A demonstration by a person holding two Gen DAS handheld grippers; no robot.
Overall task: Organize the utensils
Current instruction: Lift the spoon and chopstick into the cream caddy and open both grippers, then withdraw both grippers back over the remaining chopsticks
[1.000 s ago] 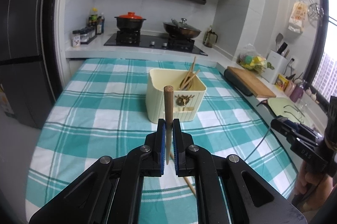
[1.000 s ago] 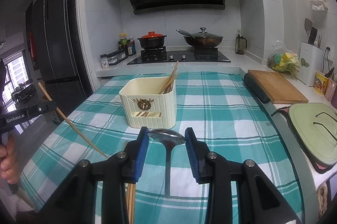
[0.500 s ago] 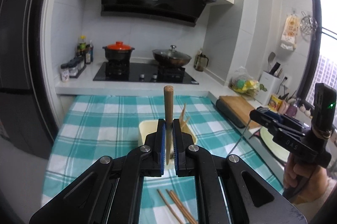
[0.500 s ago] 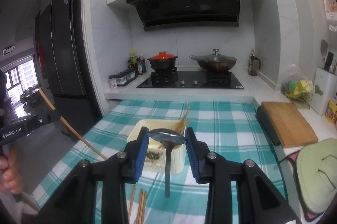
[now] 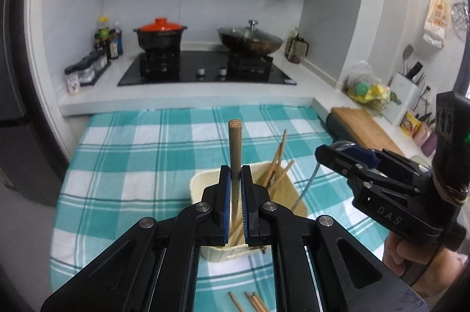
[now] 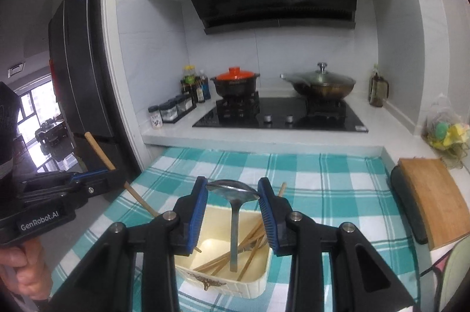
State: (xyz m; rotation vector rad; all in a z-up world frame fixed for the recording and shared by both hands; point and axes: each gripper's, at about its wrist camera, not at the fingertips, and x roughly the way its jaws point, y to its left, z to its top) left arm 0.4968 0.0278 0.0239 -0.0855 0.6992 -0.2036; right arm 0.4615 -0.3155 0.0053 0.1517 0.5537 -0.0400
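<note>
stove: orange-lidded pot (image 6: 236, 83), lidded wok (image 6: 320, 83) | counter: cutting board (image 6: 431, 200) (wooden) | table: teal-checked cloth (image 5: 129, 165)

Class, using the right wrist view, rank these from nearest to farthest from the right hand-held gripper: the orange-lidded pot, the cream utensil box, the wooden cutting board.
1. Cream utensil box: directly below the right hand-held gripper, which grips a spoon over it.
2. Wooden cutting board: on the counter to the right.
3. Orange-lidded pot: on the stove at the back, left burner.

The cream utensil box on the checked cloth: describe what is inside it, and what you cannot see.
Inside the cream box lie several wooden chopsticks, leaning against its right wall. The right gripper and its spoon hide part of the floor.
</note>
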